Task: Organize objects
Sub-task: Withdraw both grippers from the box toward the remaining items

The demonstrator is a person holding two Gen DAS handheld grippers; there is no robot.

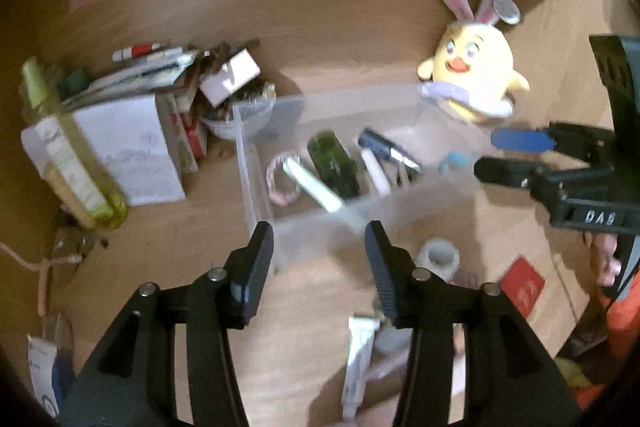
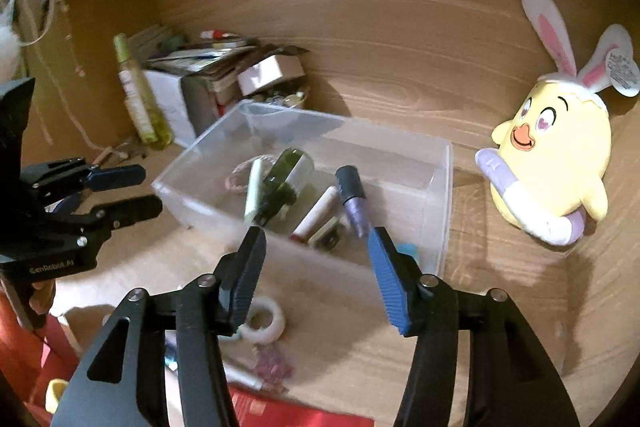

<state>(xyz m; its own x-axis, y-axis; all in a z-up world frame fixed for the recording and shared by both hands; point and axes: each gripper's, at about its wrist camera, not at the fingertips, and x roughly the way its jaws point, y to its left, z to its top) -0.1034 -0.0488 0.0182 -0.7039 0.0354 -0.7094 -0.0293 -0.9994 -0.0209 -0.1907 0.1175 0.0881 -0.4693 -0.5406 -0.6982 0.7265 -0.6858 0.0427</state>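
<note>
A clear plastic bin (image 1: 260, 187) (image 2: 440, 195) stands on the wooden desk. It holds a dark green bottle (image 1: 332, 163) (image 2: 286, 179), a white stick (image 1: 314, 183) (image 2: 253, 193), a purple-black pen (image 1: 384, 147) (image 2: 354, 201), a white tube (image 2: 316, 215) and a bead bracelet (image 1: 280, 193). My left gripper (image 1: 320, 247) is open and empty, just in front of the bin; it also shows in the right wrist view (image 2: 138, 191). My right gripper (image 2: 316, 251) is open and empty at the bin's near wall; it also shows in the left wrist view (image 1: 490, 155).
A yellow chick plush with bunny ears (image 1: 472, 75) (image 2: 556, 163) leans on the back wall at right. A tall yellow-green bottle (image 1: 68, 155) (image 2: 138, 99) and a pile of books and boxes (image 1: 160, 107) stand left. A white tape roll (image 1: 438, 257) (image 2: 266, 321), a red card (image 1: 522, 285) and a tube (image 1: 358, 359) lie in front.
</note>
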